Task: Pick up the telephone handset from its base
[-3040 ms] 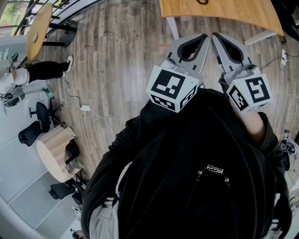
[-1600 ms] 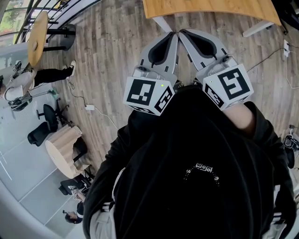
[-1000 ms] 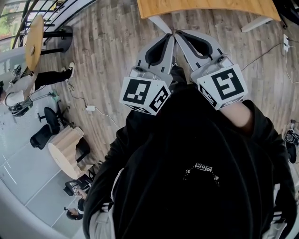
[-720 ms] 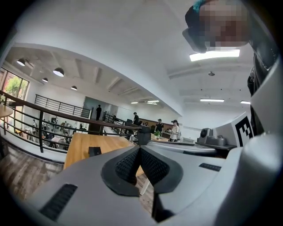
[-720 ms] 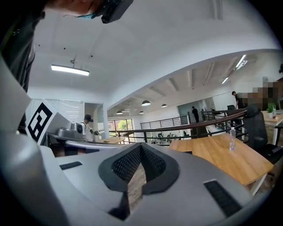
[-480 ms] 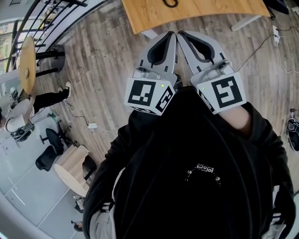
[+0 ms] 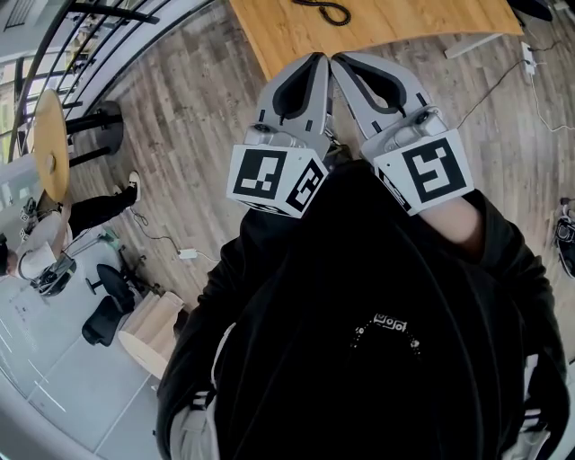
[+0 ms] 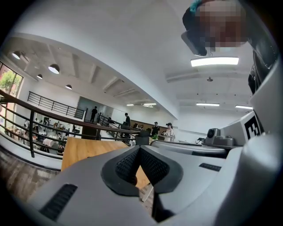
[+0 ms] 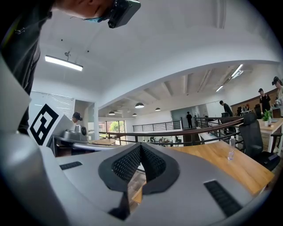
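No telephone or handset shows in any view. In the head view both grippers are held out side by side in front of the person's black top, over the wooden floor. The left gripper (image 7: 319,59) is shut with nothing between its jaws, and its tips meet in the left gripper view (image 8: 138,148). The right gripper (image 7: 339,59) is shut and empty too, its tips closed in the right gripper view (image 9: 141,145). The two grippers' tips almost touch each other. Just beyond them is the near edge of a wooden table (image 7: 395,27) with a black coiled cord (image 7: 325,11) on it.
A round wooden table (image 7: 49,148), a seated person (image 7: 90,211) and office chairs (image 7: 112,301) are at the left. Cables (image 7: 166,243) run over the floor. A water bottle (image 9: 230,150) stands on the table, and a railing (image 9: 185,131) runs behind it.
Both grippers have moved forward together towards the wooden table, which now shows more at the top with its black cord. Both stayed shut and empty.
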Tool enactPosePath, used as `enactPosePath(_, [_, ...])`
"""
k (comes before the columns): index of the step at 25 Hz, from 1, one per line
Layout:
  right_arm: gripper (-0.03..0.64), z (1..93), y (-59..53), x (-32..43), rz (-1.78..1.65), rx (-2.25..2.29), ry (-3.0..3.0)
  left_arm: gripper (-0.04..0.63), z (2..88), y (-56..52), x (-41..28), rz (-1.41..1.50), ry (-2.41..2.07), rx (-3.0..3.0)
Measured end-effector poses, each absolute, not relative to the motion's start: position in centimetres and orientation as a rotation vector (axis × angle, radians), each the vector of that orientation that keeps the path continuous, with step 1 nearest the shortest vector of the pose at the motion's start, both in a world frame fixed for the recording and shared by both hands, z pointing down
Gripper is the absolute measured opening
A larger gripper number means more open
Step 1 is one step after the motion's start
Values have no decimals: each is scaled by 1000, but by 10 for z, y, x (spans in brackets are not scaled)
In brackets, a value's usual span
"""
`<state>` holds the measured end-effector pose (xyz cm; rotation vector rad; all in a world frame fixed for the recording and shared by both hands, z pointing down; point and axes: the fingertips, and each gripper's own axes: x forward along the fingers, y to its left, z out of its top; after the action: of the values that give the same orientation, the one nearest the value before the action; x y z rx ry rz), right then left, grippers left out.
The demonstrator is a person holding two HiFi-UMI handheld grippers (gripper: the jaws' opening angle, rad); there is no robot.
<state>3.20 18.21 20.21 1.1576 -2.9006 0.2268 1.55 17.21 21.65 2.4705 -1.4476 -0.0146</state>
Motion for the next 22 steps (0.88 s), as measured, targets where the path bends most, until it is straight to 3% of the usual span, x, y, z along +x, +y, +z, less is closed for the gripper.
enactPosePath(22, [18,205,112,-96,161,1141,-2877,-3,219,96,-111,-9,-1416,2511])
